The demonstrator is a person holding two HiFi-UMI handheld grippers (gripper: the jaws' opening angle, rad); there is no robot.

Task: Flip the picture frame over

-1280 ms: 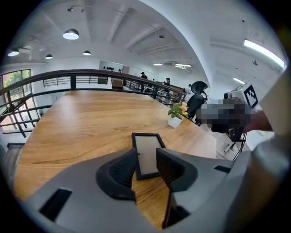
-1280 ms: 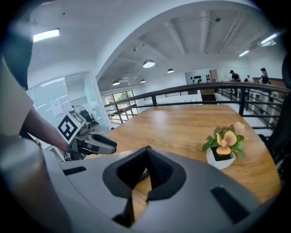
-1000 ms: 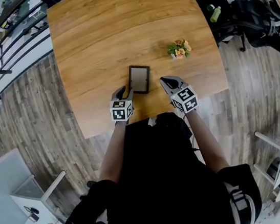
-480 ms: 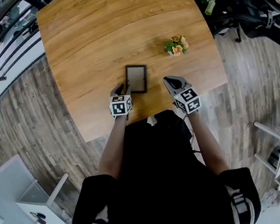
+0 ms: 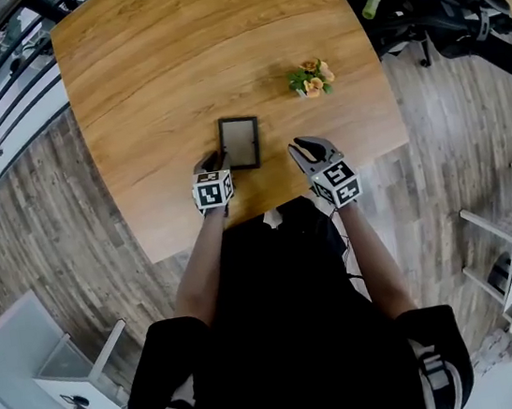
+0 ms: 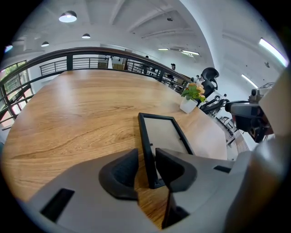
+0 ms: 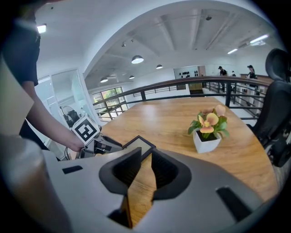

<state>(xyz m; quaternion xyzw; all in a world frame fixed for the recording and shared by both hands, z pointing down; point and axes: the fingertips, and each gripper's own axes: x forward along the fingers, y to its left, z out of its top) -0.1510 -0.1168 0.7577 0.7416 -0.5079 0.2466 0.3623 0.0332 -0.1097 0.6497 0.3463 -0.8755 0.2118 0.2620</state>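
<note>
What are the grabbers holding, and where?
The left gripper holds the frame by its left edge, near the near corner. The right gripper holds nothing; its jaws have just been opening.

Honey-brown wooden tabletop (image 5: 170,60) with darker flowing grain, above a grey-brown plank floor (image 5: 61,231). Black-rimmed rectangular picture frame (image 5: 240,141) enclosing a pale grey-beige panel. Small white square flowerpot (image 7: 207,142) bearing orange and pink blossoms with green leaves.
</note>
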